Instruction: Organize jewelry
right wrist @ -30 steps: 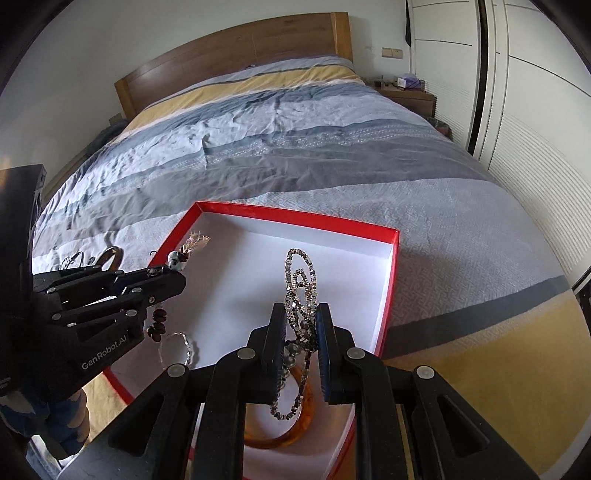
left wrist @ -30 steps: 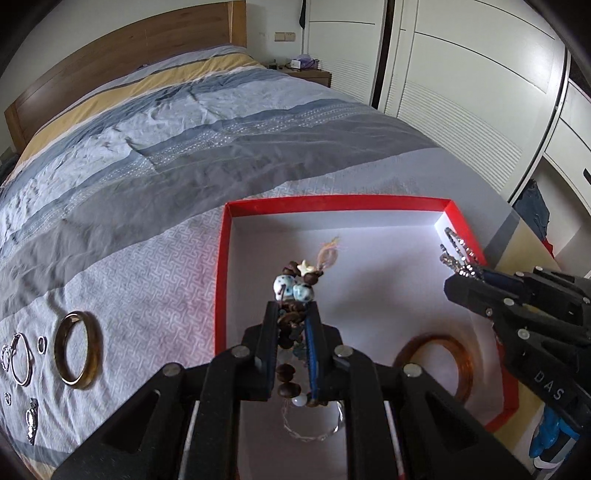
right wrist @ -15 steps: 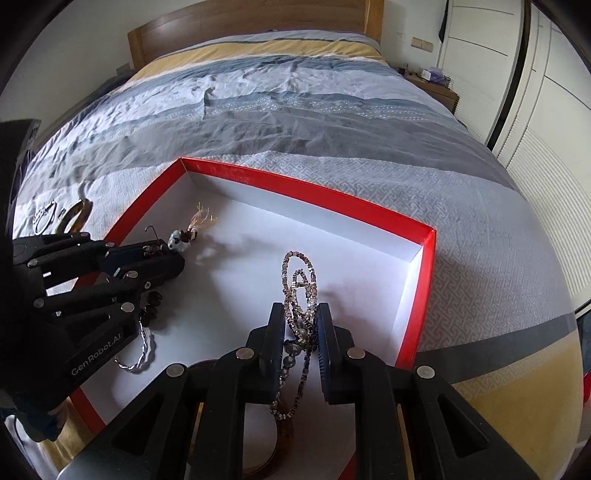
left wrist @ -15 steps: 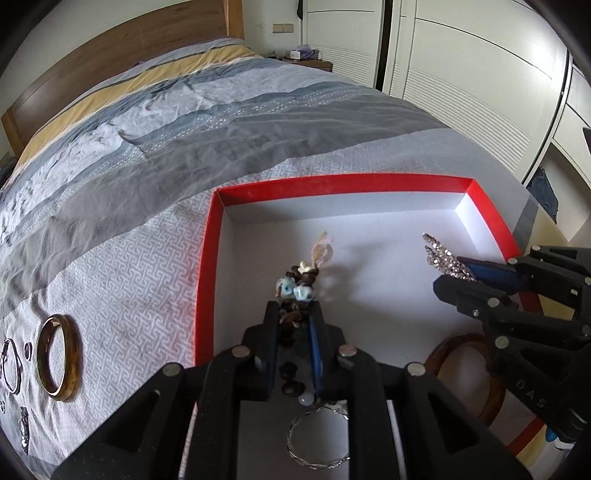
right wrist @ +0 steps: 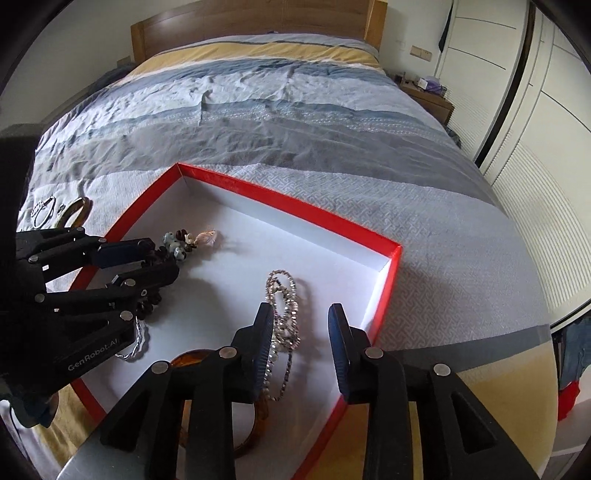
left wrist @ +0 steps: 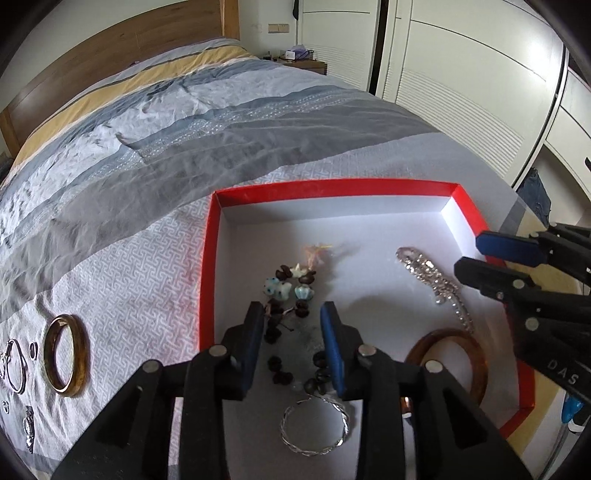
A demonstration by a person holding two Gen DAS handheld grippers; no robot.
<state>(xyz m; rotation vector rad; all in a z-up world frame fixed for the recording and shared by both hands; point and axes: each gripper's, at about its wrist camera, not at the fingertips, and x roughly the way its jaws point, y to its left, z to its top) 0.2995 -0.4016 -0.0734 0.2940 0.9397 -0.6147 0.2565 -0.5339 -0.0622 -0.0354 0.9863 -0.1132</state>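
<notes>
Striped grey, blue and yellow bedding (left wrist: 192,122) covers a bed with a wooden headboard (right wrist: 258,22), and white wardrobe doors (left wrist: 461,92) line the wall on the right. On the bedding sits a shallow red box (left wrist: 332,186) with a white floor.

The left gripper (left wrist: 293,332) hangs over the near part of the box. Its jaws have just been opening and now stand apart, released. A dark beaded bracelet (left wrist: 291,288) with pale blue beads and a small tassel lies on the box floor between and just ahead of its fingertips, free of the pads. Just below that gripper, nearer the camera, lies a twisted silver bangle (left wrist: 314,424).

The right gripper (right wrist: 301,325) is over the right part of the box, and its jaws have also just been opening; they stand apart. A sparkling rhinestone chain (right wrist: 282,317) lies on the box floor, running from ahead of the fingertips back along the inner face of its left finger; whether it touches that pad cannot be told. Behind and left of this gripper an amber bangle (left wrist: 448,354) rests in the box.

Outside the box, well to the left of the left gripper, a gold-brown bangle (left wrist: 66,360) and several small silver pieces (left wrist: 14,365) lie on the bedding.
</notes>
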